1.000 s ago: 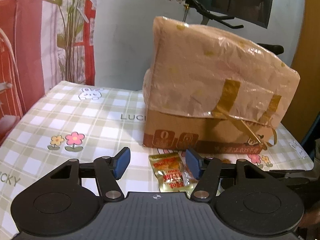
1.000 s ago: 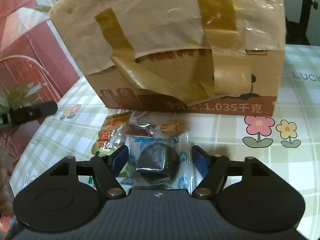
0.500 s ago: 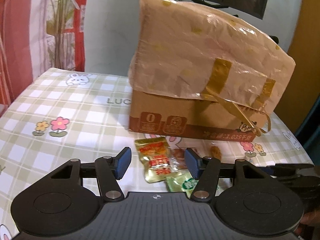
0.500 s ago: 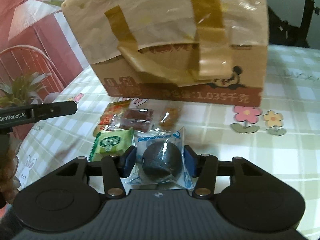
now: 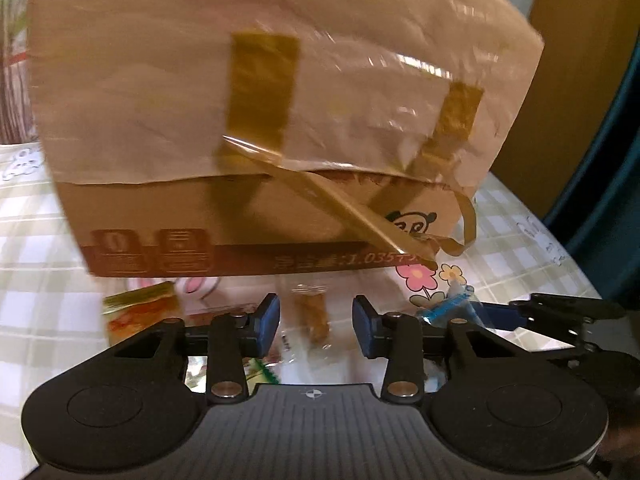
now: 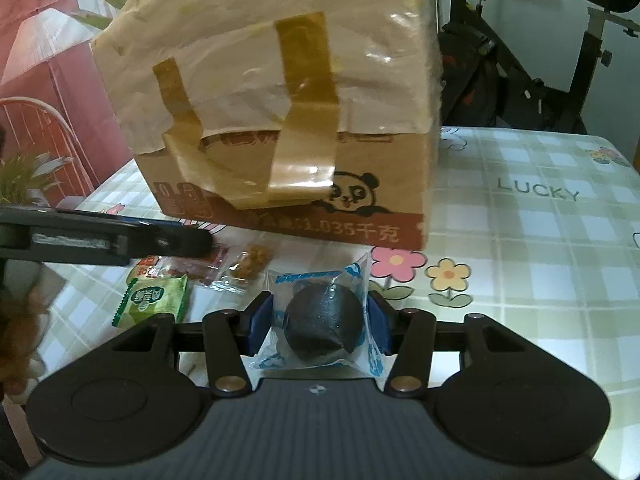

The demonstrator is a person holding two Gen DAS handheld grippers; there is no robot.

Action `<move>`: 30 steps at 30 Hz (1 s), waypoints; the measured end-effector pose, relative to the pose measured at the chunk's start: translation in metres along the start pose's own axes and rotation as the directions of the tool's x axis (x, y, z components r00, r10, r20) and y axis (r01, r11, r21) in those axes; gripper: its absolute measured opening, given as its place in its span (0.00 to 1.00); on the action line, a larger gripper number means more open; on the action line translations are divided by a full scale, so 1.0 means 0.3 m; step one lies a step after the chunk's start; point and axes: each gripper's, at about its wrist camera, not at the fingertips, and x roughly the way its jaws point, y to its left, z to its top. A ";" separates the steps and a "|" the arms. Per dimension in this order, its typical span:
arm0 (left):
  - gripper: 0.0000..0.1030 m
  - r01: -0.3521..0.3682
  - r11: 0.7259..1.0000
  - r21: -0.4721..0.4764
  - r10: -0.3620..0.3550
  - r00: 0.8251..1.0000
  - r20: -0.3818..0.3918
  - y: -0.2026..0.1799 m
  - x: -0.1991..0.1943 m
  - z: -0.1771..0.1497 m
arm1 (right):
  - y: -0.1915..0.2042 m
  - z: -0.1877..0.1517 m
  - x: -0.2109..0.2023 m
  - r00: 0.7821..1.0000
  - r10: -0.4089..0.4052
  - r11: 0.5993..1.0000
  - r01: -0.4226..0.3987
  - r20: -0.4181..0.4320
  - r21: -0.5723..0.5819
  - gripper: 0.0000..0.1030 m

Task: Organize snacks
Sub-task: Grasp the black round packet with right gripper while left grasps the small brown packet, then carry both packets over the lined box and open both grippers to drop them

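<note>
My right gripper (image 6: 320, 322) is shut on a clear blue-printed packet holding a dark round snack (image 6: 322, 326), lifted slightly off the table. My left gripper (image 5: 316, 326) is open, its fingers on either side of a clear packet with a brown snack (image 5: 312, 316) lying on the table; that packet also shows in the right wrist view (image 6: 250, 266). A green packet (image 6: 154, 300), a red clear packet (image 6: 200, 266) and a yellow-orange packet (image 5: 138, 308) lie beside it. A cardboard box (image 6: 288, 128) with tape and plastic stands just behind them.
The table wears a green checked cloth (image 6: 540, 248) with flowers and "LUCKY". An exercise bike (image 6: 540, 60) stands behind the table at the right. A red patterned curtain (image 6: 36, 40) hangs at the left. The left gripper's finger (image 6: 104, 238) crosses the right wrist view.
My right gripper closed on the dark snack packet and lifted it. My left gripper moved forward and right, from the yellow-orange packet to the brown snack packet, nearer the box.
</note>
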 end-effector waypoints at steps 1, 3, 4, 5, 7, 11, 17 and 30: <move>0.37 -0.004 1.000 0.002 0.004 1.000 -0.011 -0.010 0.020 0.003 | -0.009 -0.003 -0.004 1.000 0.002 1.000 -0.002 0.004 0.006 0.51; 0.35 -0.013 1.000 0.015 0.013 1.000 -0.026 -0.027 0.051 0.006 | -0.028 -0.008 -0.010 1.000 0.007 1.000 -0.007 0.008 0.021 0.51; 0.35 -0.016 1.000 0.026 0.017 0.999 -0.031 -0.033 0.068 0.009 | -0.033 -0.010 -0.011 1.000 0.009 1.000 -0.009 0.011 0.028 0.51; 0.35 -0.022 0.999 0.041 0.023 0.999 -0.037 -0.045 0.081 0.008 | -0.040 -0.013 -0.015 1.000 0.010 0.999 -0.010 0.013 0.034 0.51; 0.33 -0.040 0.997 0.067 0.044 0.998 -0.051 -0.064 0.105 0.004 | -0.053 -0.018 -0.019 1.000 0.012 0.999 -0.013 0.018 0.050 0.51; 0.18 -0.079 0.992 0.094 0.084 0.995 -0.051 -0.079 0.129 -0.015 | -0.061 -0.024 -0.028 1.000 0.018 0.998 -0.020 0.024 0.067 0.51; 0.17 -0.068 0.994 0.088 0.072 0.997 -0.038 -0.073 0.084 -0.041 | -0.059 -0.021 -0.033 0.999 0.025 0.997 -0.027 0.028 0.077 0.51; 0.17 -0.031 0.999 0.044 0.030 0.999 0.028 -0.018 -0.178 -0.040 | 0.037 0.007 -0.090 0.996 0.082 0.996 -0.084 0.038 0.039 0.51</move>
